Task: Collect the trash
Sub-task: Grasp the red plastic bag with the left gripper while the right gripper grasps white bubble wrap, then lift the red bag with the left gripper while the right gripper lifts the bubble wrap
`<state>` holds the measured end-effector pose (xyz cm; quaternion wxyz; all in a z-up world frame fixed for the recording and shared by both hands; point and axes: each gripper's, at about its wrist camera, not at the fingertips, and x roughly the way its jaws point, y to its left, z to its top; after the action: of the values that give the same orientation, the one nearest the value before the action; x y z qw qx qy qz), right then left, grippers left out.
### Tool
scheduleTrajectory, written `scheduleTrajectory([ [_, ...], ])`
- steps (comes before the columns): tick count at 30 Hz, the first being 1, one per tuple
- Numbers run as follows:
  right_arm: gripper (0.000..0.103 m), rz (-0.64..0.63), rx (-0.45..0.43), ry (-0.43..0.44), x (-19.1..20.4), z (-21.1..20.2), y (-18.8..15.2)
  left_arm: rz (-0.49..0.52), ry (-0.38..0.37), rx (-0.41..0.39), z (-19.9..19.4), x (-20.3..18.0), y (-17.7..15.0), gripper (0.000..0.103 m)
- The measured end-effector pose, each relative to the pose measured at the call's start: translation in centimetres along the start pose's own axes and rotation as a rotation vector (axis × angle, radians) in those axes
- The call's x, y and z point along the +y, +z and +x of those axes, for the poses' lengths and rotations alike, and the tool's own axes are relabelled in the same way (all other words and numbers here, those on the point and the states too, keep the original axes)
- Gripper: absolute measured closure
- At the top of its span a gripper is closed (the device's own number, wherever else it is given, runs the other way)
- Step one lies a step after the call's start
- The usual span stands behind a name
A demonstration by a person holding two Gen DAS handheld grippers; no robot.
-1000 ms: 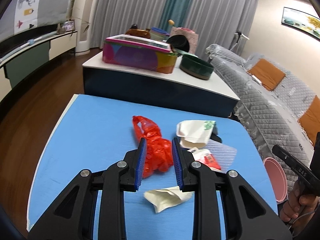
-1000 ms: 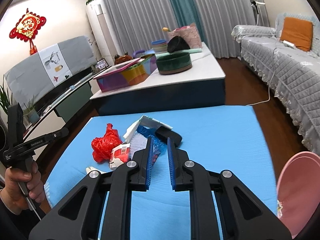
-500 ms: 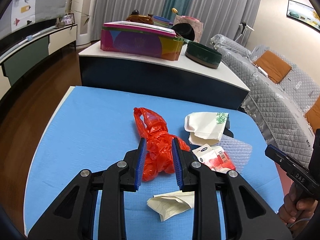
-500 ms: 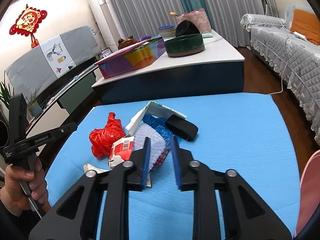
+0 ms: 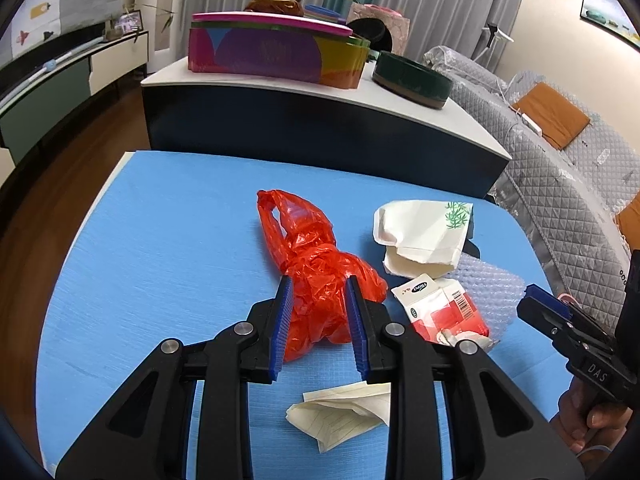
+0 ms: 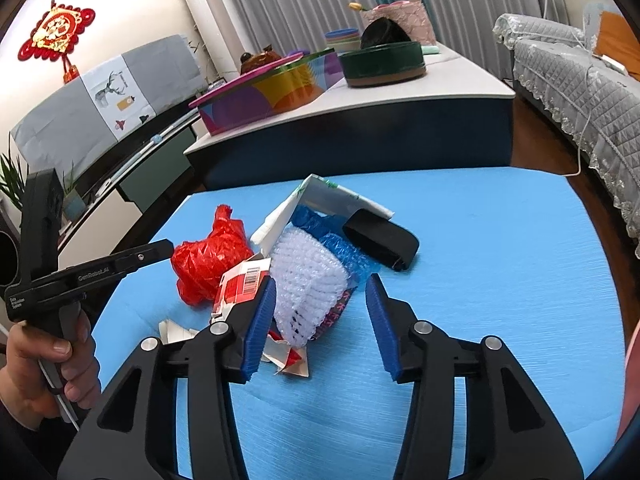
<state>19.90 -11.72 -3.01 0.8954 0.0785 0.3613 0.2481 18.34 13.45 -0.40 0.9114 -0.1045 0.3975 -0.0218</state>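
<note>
Trash lies in a loose heap on your blue mat [image 5: 160,240], and you have both grippers at its near edge. Nearest you, a crumpled cream paper [image 5: 344,410] sits just under your left gripper [image 5: 318,322], whose fingers straddle the red plastic bag [image 5: 316,276] at a moderate gap; the pads look close to the plastic, but you have not visibly pinched it, and that gap is much as it was a second ago. Your right gripper [image 6: 320,318] has changed: its fingers, nearly together a second ago, now stand wide, and it has moved forward so the white foam net [image 6: 308,276] lies between them with the left pad near the red-and-white carton [image 6: 240,284]. That suggests you are set for two grasps, though neither is made. Beyond the net lie blue bubble wrap [image 6: 344,254], a black pouch [image 6: 380,242] and a folded white paper bag [image 5: 424,236], all touching or overlapping. Past the mat stands a low table [image 5: 400,100] carrying a colourful box [image 5: 272,56] and a dark green tin [image 5: 412,80].
</note>
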Motion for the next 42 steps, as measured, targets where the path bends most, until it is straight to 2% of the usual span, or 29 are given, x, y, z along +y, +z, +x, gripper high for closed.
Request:
scheduleTrajectory([
  [6, 0.056, -0.022, 0.022, 0.027, 0.6, 0.5, -0.2, 0.016, 0.007, 0.027, 0.7, -0.6, -0.1, 0.076],
  [9, 0.067, -0.039, 0.032, 0.034, 0.9, 0.7, -0.3, 0.022, 0.011, 0.035, 0.9, -0.8, -0.1, 0.076],
  [11, 0.081, -0.053, 0.037, 0.038, 1.1, 0.7, -0.3, 0.026, 0.013, 0.042, 1.0, -0.9, -0.1, 0.076],
  [13, 0.089, -0.067, 0.040, 0.046, 1.3, 0.6, -0.4, 0.033, 0.013, 0.048, 1.1, -1.1, -0.2, 0.077],
  [14, 0.092, -0.074, 0.039, 0.047, 1.4, 0.5, -0.4, 0.037, 0.013, 0.049, 1.2, -1.2, -0.2, 0.083],
  [15, 0.092, -0.083, 0.036, 0.046, 1.5, 0.4, -0.5, 0.043, 0.015, 0.050, 1.2, -1.3, -0.1, 0.087],
  [19, 0.094, -0.103, 0.021, 0.043, 1.8, -0.3, -0.4, 0.063, 0.021, 0.035, 0.9, -1.6, 0.0, 0.091],
  [42, 0.094, -0.127, -0.101, -0.026, 1.2, -7.5, -0.9, 0.160, 0.016, -0.109, -3.3, -5.2, 0.4, 0.093],
])
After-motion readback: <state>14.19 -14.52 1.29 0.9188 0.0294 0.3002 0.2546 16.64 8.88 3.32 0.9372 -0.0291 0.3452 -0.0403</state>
